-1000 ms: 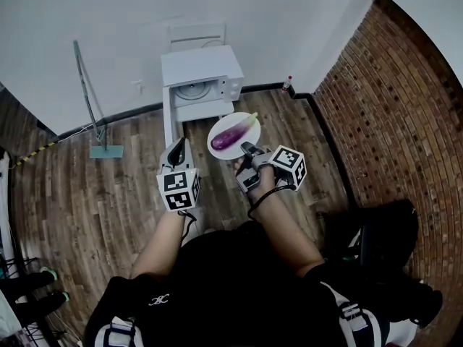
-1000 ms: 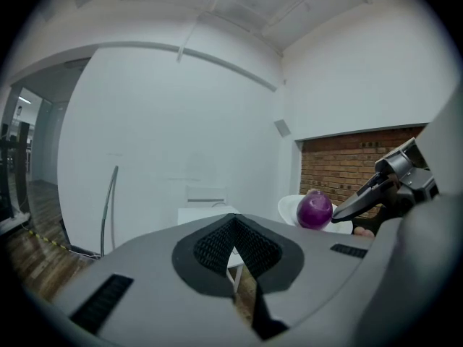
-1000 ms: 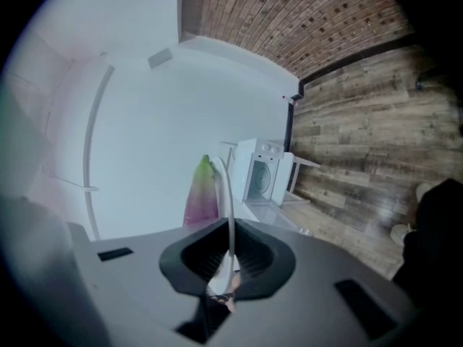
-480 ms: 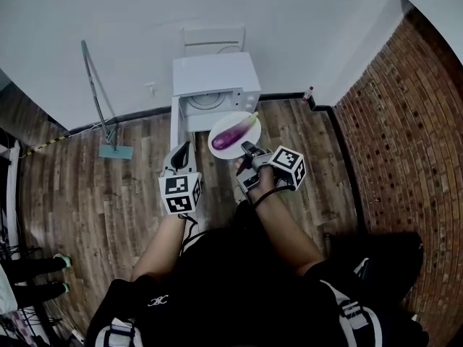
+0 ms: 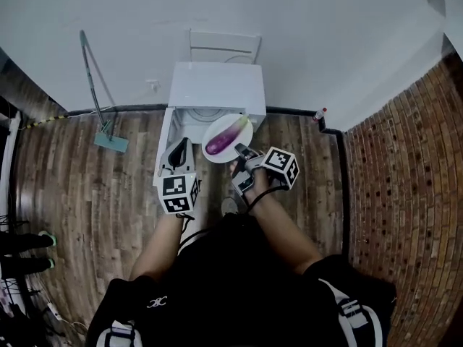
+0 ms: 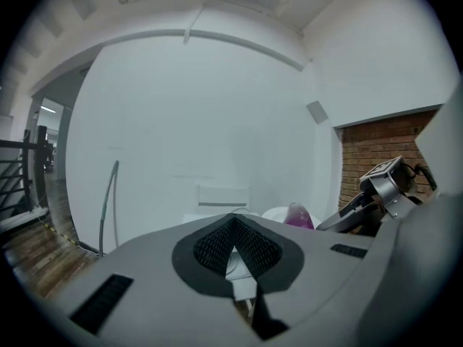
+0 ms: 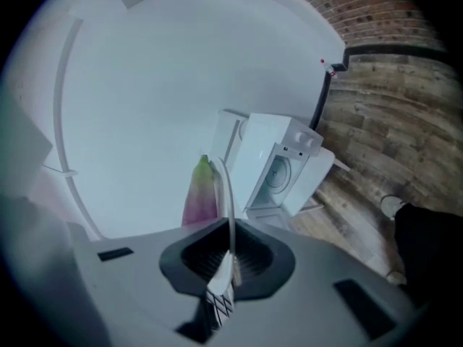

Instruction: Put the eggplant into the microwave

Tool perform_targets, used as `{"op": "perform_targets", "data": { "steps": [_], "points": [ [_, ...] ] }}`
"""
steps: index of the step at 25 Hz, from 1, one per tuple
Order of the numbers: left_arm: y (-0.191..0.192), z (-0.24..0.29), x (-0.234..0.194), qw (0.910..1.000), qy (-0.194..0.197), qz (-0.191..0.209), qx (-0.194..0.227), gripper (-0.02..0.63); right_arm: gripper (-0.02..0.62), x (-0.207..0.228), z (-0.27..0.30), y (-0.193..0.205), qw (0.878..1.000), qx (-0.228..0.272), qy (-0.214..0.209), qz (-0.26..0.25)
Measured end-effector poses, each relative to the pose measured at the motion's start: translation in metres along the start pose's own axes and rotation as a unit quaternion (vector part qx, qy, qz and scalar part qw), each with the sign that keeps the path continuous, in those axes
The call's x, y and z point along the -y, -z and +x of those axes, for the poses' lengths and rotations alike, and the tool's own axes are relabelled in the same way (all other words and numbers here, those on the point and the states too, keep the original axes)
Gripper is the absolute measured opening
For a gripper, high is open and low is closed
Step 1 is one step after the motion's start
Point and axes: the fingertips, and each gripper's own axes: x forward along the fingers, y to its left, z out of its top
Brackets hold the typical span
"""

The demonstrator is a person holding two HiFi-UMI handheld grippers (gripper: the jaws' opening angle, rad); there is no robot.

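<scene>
Both grippers have come nearer to the microwave [image 5: 217,85] than a second ago. In the head view the plate [image 5: 215,127] now shows right in front of its open mouth. The eggplant [image 5: 221,140] lies on this white plate, purple with a green tip, and it is not in the microwave yet. It rests past the tips of the right gripper [image 5: 240,152] and does not touch them. That gripper pinches only the near rim of the plate. The right gripper view shows the pinch best: the plate [image 7: 226,186] stands edge-on between the two jaws, which are squeezed tight on it. The eggplant [image 7: 199,197] pokes up on its left side, and its lower end is hidden behind the jaws. The head view cannot show this grip, but it shows the whole eggplant from above. The left gripper [image 5: 179,149] is just left of the plate, near the open door [image 5: 164,143]. In the left gripper view its jaws are closed tip to tip with nothing in them [image 6: 233,226]. Only the purple top of the eggplant [image 6: 296,215] peeks over the gripper body there. How far the plate is from the opening is hard to tell. A mop [image 5: 98,96] leans on the white wall [image 5: 325,35], away to the left on the wooden floor [image 5: 87,186].
</scene>
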Motion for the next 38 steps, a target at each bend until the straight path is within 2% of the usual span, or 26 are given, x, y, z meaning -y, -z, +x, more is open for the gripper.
{"op": "perform_targets", "data": {
  "steps": [6, 11, 16, 20, 25, 31, 38],
  "points": [
    [0.033, 0.028, -0.013, 0.9986, -0.045, -0.025, -0.006, -0.002, 0.025, 0.030, 0.052, -0.009, 0.998, -0.062, 0.017, -0.020],
    [0.098, 0.047, -0.032, 0.9978, -0.056, -0.030, -0.021, -0.002, 0.025, 0.080, 0.107, 0.000, 0.997, -0.079, 0.023, -0.009],
    [0.189, 0.086, -0.046, 0.9974, -0.046, -0.053, -0.013, -0.002, 0.025, 0.157, 0.181, -0.009, 0.998, -0.064, 0.017, 0.004],
    [0.263, 0.131, -0.064, 0.9972, -0.055, -0.050, 0.005, -0.002, 0.025, 0.217, 0.253, -0.031, 0.999, -0.036, 0.000, 0.013],
    [0.329, 0.172, -0.088, 0.9971, -0.062, -0.033, 0.031, -0.002, 0.025, 0.254, 0.321, -0.056, 0.999, 0.006, -0.033, 0.023],
    [0.364, 0.186, -0.102, 0.9969, -0.065, -0.030, 0.033, -0.002, 0.025, 0.258, 0.362, -0.078, 0.997, 0.049, -0.046, 0.026],
    [0.365, 0.181, -0.103, 0.9973, -0.062, -0.023, 0.032, -0.002, 0.026, 0.243, 0.394, -0.101, 0.996, 0.086, -0.032, 0.014]
  ]
}}
